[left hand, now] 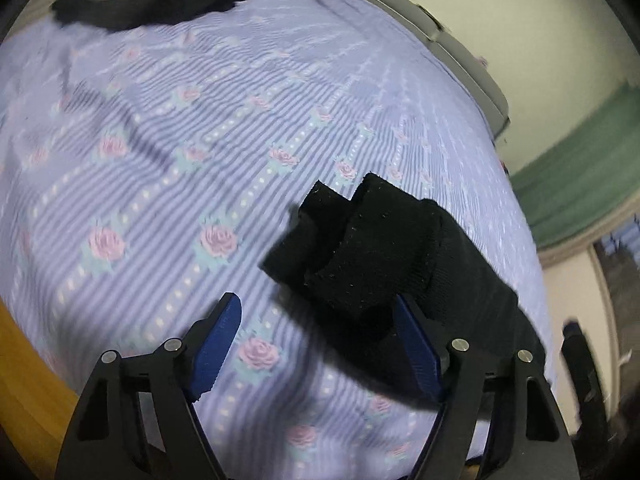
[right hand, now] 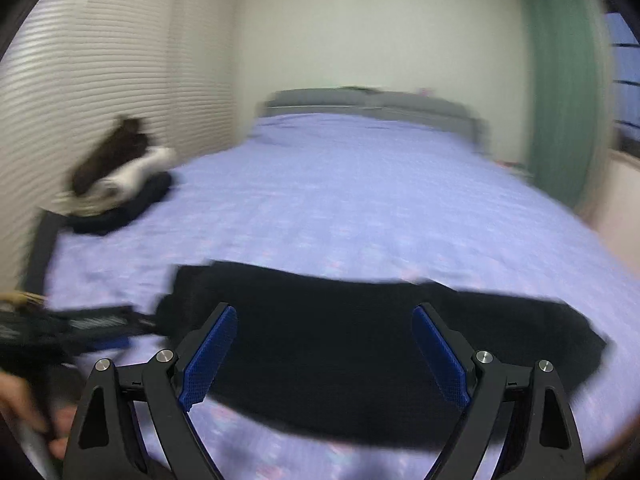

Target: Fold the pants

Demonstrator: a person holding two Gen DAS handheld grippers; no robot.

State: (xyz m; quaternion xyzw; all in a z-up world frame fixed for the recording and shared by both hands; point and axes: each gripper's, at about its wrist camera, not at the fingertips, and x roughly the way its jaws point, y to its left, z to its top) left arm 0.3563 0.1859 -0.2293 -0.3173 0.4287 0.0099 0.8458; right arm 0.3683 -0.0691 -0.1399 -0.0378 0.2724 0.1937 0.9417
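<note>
The black pants [right hand: 360,340] lie in a wide band across the near part of the bed, blurred in the right wrist view. My right gripper [right hand: 324,312] hovers over their middle, open, with nothing between its blue pads. In the left wrist view the ribbed cuff ends of the pants [left hand: 360,248] lie bunched on the sheet. They rest against the tip of the right finger of my left gripper [left hand: 316,304]. That gripper's jaws stand wide apart and do not pinch the cloth. The left gripper [right hand: 80,324] and a hand [right hand: 16,396] also show blurred at the pants' left end.
The bed has a lilac striped sheet with roses [left hand: 180,128] and a grey headboard [right hand: 360,104]. A pile of dark and white clothes [right hand: 120,184] sits at the far left edge. A slatted white wall [right hand: 100,80], a green curtain [right hand: 560,80] and a wooden edge [left hand: 24,360] surround the bed.
</note>
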